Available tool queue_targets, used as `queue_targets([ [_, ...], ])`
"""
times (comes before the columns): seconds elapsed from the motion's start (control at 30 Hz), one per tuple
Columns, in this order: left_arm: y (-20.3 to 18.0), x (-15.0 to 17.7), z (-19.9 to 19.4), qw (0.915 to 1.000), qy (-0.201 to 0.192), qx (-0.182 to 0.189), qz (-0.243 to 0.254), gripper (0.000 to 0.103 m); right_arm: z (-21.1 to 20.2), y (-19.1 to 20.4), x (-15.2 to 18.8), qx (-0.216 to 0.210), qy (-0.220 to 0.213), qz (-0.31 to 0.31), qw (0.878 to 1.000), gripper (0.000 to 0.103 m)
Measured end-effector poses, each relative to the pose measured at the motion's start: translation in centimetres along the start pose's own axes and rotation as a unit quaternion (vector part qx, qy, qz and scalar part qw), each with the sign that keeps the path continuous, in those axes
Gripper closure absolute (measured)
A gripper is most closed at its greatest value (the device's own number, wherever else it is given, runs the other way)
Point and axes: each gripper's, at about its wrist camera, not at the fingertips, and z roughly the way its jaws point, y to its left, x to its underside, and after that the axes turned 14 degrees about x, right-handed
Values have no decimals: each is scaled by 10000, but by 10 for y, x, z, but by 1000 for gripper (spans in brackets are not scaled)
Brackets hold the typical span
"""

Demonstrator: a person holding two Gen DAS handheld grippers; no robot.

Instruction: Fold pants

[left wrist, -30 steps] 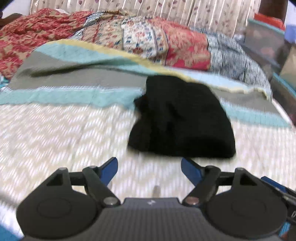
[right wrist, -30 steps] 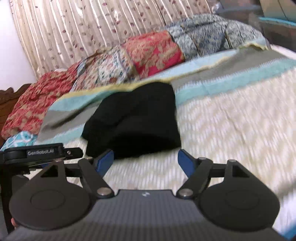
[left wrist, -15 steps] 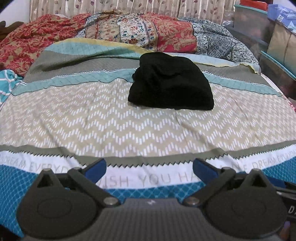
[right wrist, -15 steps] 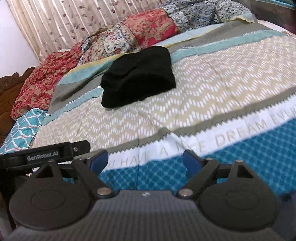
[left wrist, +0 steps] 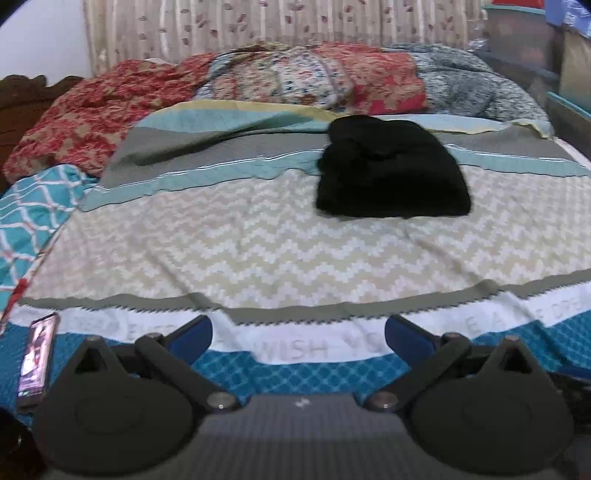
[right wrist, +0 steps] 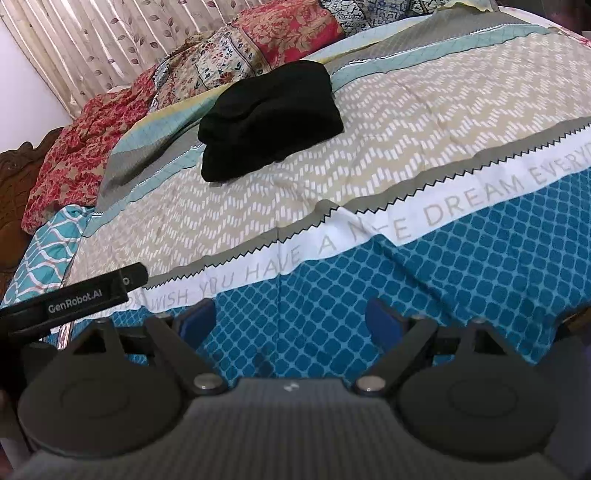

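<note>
Now the black pants lie folded into a compact bundle on the bed, toward its far edge, resting partly on the beige zigzag band of the bedspread and partly on the teal and grey stripes beyond it. Just behind the bundle, along the far edge, runs a heap of patterned quilts in red, cream and blue-grey, with a pleated leaf-print curtain behind them. The left tool hangs over the near edge of the bed, above the white lettered band and the blue lattice strip; its blue fingers stand spread wide with only bedspread showing between them, well apart from the pants, and its jaws have just been opening. The right tool is likewise over the near edge, above the blue lattice strip, its blue fingers also wide apart with nothing between them, its jaws too having just been opening. In the right wrist view the pants sit up and left of centre, and a black bar of the left tool, printed with a brand name, crosses the lower left. A phone with a lit screen lies at the near left corner of the bed, beside a teal and white lattice cloth at the left edge.
</note>
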Motion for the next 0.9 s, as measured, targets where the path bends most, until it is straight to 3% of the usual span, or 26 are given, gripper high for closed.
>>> queue_targets([
  [0.27, 15, 10, 4, 9991, 87, -419, -76, 0, 2, 11, 1, -3, 84, -79, 9999, 13],
  [0.67, 28, 17, 15, 9974, 537, -306, -381, 0, 6, 19, 5, 28, 197, -67, 9998, 13],
  [0.9, 31, 17, 14, 9968, 588, -296, -449, 0, 7, 19, 5, 23, 216, -63, 9997, 13],
])
